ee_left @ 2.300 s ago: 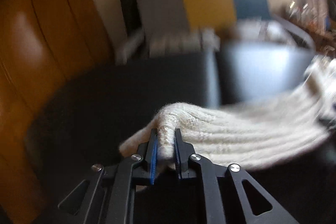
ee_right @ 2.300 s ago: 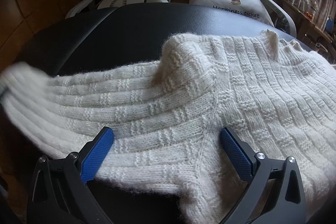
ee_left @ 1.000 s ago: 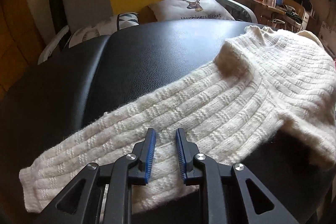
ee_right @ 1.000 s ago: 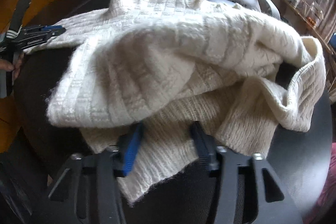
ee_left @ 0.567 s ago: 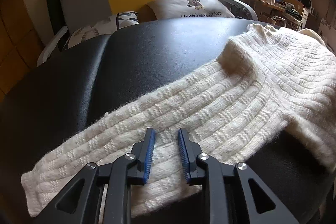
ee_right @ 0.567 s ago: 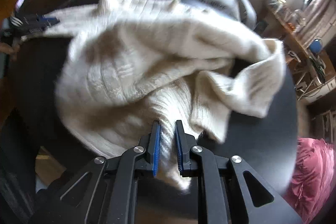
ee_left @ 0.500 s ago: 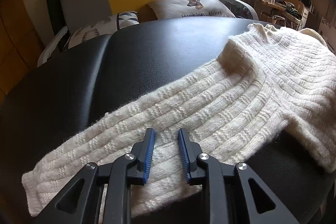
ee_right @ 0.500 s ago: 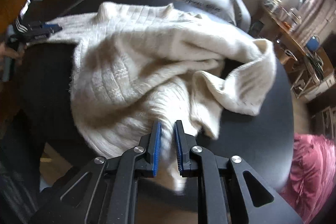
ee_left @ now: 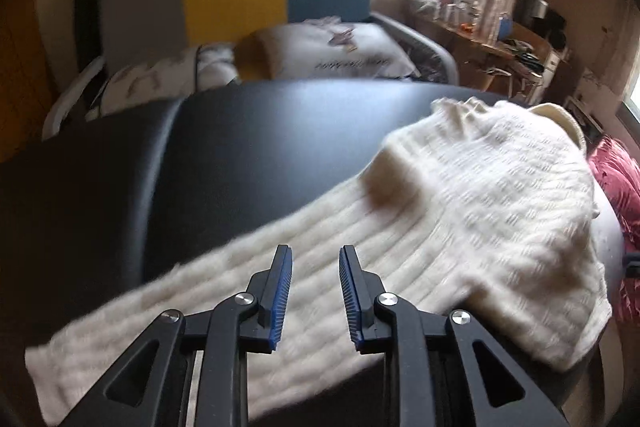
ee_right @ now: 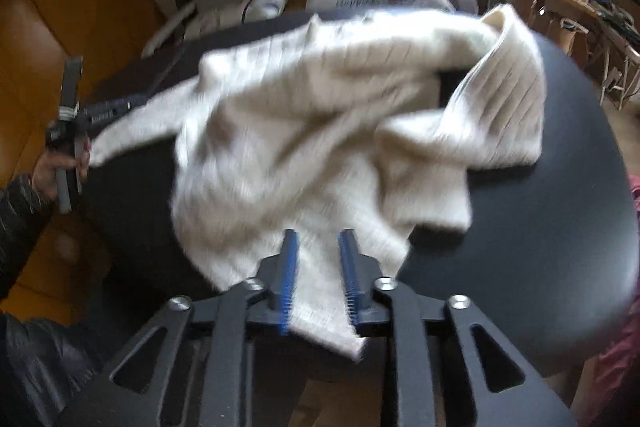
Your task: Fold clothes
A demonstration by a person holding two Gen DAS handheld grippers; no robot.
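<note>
Since half a second ago the right gripper [ee_right: 316,267] is spreading its fingers a little, and the knit that was pinched tight between them is now sitting in a visible gap. A corner of the cream sweater [ee_right: 320,131] is lying between the blue pads and hanging off the near edge of the black table [ee_right: 540,227]; whether the pads are pressing it or have let it go, I cannot tell through the blur.

Farther out, the sweater is lying bunched across the table, with one ribbed end turned up toward the far right edge and a sleeve running to the left edge. There the left gripper [ee_left: 314,287] is hovering just above that sleeve [ee_left: 200,307] with its fingers a little apart and nothing between them.

My reading is that the step in hand is spreading the garment flat for a fold. To do it well, the right side should be keeping a firm hold on the hem corner and pulling it toward the near edge while the sleeve is being held down, so that the bunched middle is smoothing out instead of dragging.

Motion blur is smearing both views. The sweater's other sleeve is buried in the folds, and its right side is running out of the left wrist view.
</note>
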